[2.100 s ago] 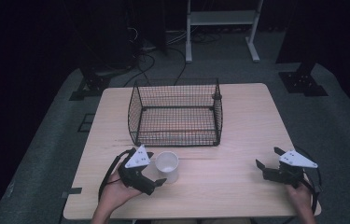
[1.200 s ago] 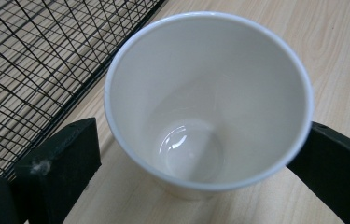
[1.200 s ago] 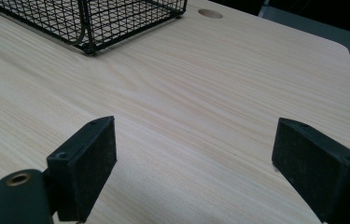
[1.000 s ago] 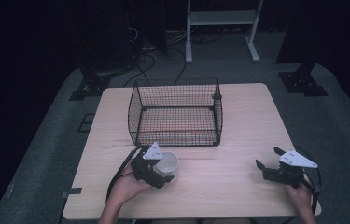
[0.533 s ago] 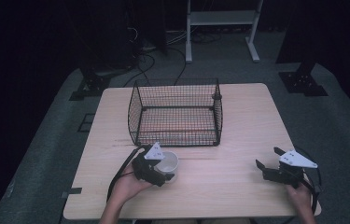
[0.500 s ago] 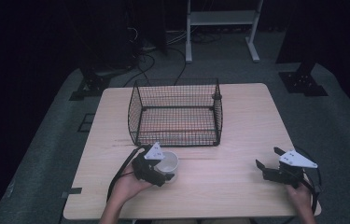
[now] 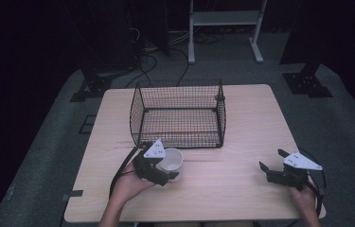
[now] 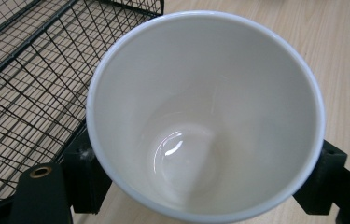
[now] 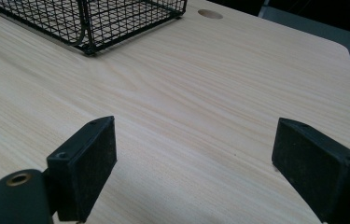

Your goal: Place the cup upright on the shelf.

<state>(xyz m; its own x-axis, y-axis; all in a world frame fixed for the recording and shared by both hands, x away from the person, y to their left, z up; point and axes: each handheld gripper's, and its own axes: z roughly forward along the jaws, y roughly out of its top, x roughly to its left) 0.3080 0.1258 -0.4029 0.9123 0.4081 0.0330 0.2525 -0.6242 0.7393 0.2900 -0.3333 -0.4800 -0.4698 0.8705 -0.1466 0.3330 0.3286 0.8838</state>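
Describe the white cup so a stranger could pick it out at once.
Start at the black wire basket in the middle of the wooden table. Just in front of its near left corner stands the white cup, gripped by the left claw. It is the one round, glossy white, empty thing there.

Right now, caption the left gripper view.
Left tool clamps an empty white cup beside the wire basket.
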